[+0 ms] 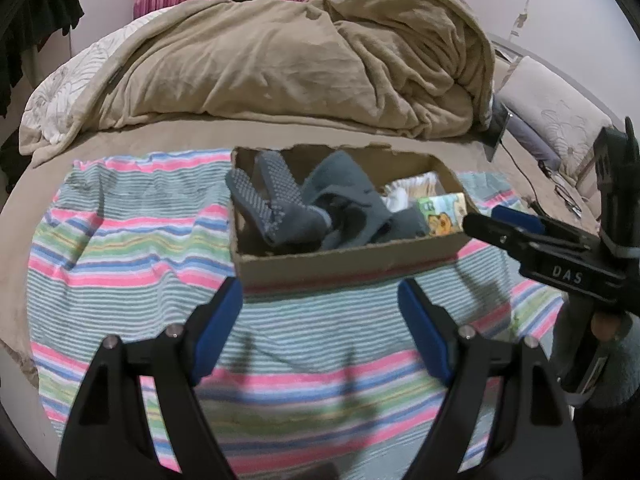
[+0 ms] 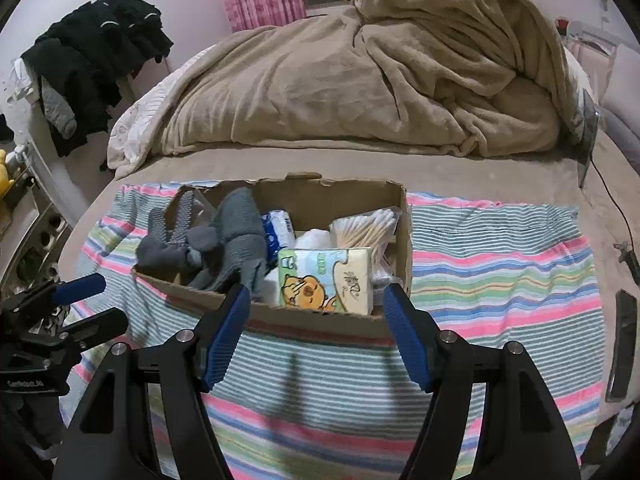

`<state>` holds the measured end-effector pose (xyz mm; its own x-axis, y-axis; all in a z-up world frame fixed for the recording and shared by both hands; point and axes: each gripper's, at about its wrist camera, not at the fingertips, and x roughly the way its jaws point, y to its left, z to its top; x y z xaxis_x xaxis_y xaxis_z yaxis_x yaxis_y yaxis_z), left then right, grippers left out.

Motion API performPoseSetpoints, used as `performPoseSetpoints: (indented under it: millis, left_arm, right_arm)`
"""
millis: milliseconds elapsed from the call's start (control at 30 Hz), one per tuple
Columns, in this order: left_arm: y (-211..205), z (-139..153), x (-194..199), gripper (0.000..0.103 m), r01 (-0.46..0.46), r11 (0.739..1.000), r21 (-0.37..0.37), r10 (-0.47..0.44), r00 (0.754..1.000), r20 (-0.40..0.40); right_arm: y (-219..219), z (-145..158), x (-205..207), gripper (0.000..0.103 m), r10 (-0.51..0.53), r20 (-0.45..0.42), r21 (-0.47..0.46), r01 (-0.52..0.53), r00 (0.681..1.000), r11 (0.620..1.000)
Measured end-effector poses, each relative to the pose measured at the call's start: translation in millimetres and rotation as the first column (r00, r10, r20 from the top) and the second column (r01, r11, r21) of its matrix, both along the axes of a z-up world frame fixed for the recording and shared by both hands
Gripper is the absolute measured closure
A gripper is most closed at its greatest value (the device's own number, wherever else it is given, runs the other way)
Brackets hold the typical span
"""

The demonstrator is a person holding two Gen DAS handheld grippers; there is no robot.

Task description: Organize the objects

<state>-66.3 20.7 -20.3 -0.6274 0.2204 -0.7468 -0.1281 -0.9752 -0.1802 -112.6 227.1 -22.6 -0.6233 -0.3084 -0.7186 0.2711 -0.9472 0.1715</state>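
Observation:
A cardboard box (image 1: pixel 344 266) (image 2: pixel 316 200) sits on a striped towel (image 1: pixel 132 240) (image 2: pixel 496 264) on the bed. It holds grey gloves and socks (image 1: pixel 280 208) (image 2: pixel 224 240), a tissue pack with a cartoon bear (image 2: pixel 324 280) (image 1: pixel 442 212), cotton swabs (image 2: pixel 366 228) and a blue-white packet (image 2: pixel 278 232). My left gripper (image 1: pixel 320 300) is open and empty, just in front of the box. My right gripper (image 2: pixel 316 304) is open and empty at the box's near wall. The right gripper also shows in the left wrist view (image 1: pixel 496 224), the left one in the right wrist view (image 2: pixel 88 304).
A rumpled tan blanket (image 1: pixel 300 56) (image 2: pixel 400 72) lies behind the box. Black clothes (image 2: pixel 96 52) hang at the left. A cable (image 1: pixel 524 168) and dark devices (image 2: pixel 624 344) lie on the bed at the right. Pillows (image 1: pixel 552 112) stand at the far right.

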Motion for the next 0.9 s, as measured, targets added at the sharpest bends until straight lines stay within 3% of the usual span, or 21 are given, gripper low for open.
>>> performPoseSetpoints:
  millis: [900]
  left_arm:
    - [0, 38, 85, 0.022, -0.035, 0.999, 0.000, 0.035, 0.997, -0.068]
  right_arm:
    - [-10, 43, 89, 0.031, 0.048, -0.072, 0.015, -0.047, 0.996, 0.999]
